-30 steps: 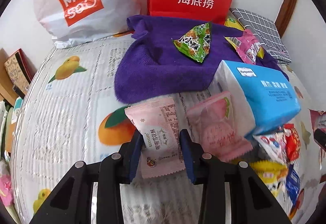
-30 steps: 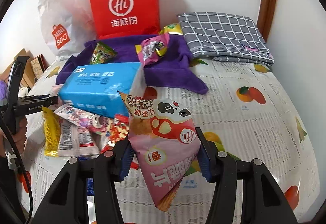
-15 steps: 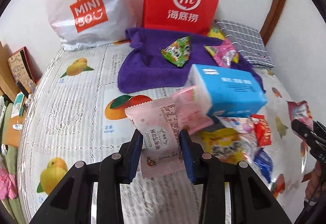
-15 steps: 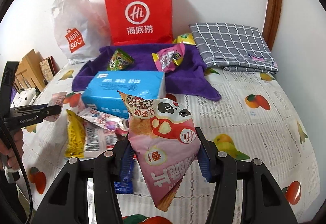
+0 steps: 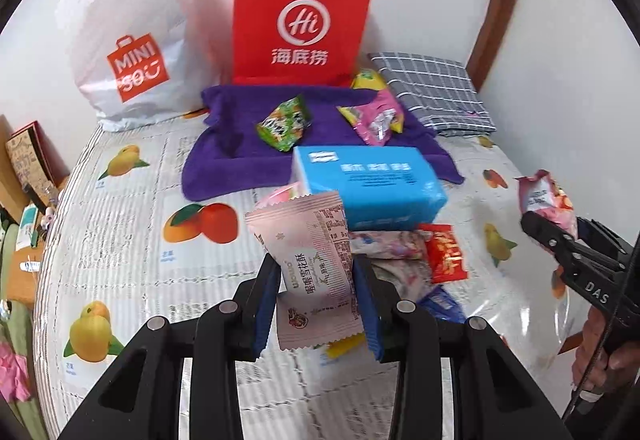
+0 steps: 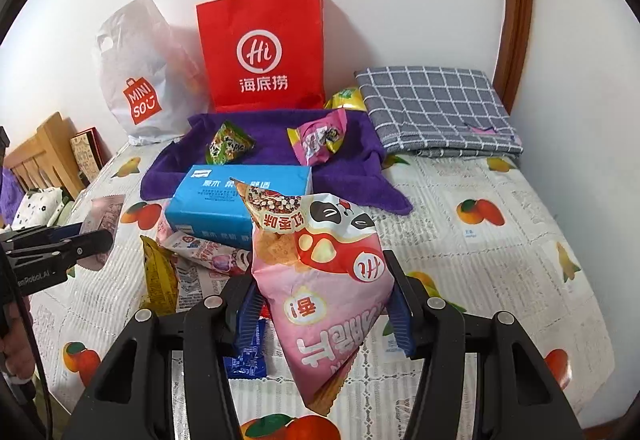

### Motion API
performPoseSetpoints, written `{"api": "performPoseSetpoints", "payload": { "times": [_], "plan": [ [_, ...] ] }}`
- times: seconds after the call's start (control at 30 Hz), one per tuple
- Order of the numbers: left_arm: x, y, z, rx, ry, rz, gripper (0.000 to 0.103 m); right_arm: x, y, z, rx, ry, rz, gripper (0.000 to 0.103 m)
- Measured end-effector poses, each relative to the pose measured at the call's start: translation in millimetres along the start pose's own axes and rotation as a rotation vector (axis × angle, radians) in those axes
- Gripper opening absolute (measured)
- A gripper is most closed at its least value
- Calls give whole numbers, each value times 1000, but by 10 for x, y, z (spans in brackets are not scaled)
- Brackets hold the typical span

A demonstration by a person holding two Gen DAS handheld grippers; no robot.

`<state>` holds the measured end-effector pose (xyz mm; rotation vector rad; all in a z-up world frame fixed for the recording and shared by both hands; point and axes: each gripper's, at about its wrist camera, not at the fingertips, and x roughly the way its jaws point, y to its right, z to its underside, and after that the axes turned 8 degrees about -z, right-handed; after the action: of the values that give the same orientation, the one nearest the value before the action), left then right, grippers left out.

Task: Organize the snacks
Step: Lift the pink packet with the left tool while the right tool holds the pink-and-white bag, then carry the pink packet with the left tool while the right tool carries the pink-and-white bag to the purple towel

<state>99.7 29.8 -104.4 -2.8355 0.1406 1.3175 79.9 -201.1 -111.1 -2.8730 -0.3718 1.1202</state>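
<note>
White crinkly Miniso plastic bag slumps against the wall at far left; stiff red paper Haidilao bag stands upright beside it. In front, a fuzzy purple towel carries a green foil snack and a pink-yellow wrapped snack. Left gripper is clamped on a flat pale-pink snack sachet with serrated ends, lifted off the fruit-print tablecloth. Behind it: a boxy blue soft-pack of tissues, with loose glossy wrappers piled at its near edge. Right gripper pinches a puffy pink pyramid-shaped snack bag, held above the table. Folded grey checked cloth lies at far right by the wall.
</note>
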Motion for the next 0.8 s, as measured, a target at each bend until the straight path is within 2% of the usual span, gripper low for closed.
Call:
{"api": "performPoseSetpoints", "payload": {
  "times": [0.23,0.4,0.8],
  "plan": [
    [-197,192,-62,10,31,13,35,-92,22,-47,14,13,-24,54],
    [-307,311,-89,11,42,24,35,-222,0,-54,17,33,-92,54],
    [-500,392,-200,9,75,19,35,-377,-108,-164,-13,70,-90,54]
  ]
}}
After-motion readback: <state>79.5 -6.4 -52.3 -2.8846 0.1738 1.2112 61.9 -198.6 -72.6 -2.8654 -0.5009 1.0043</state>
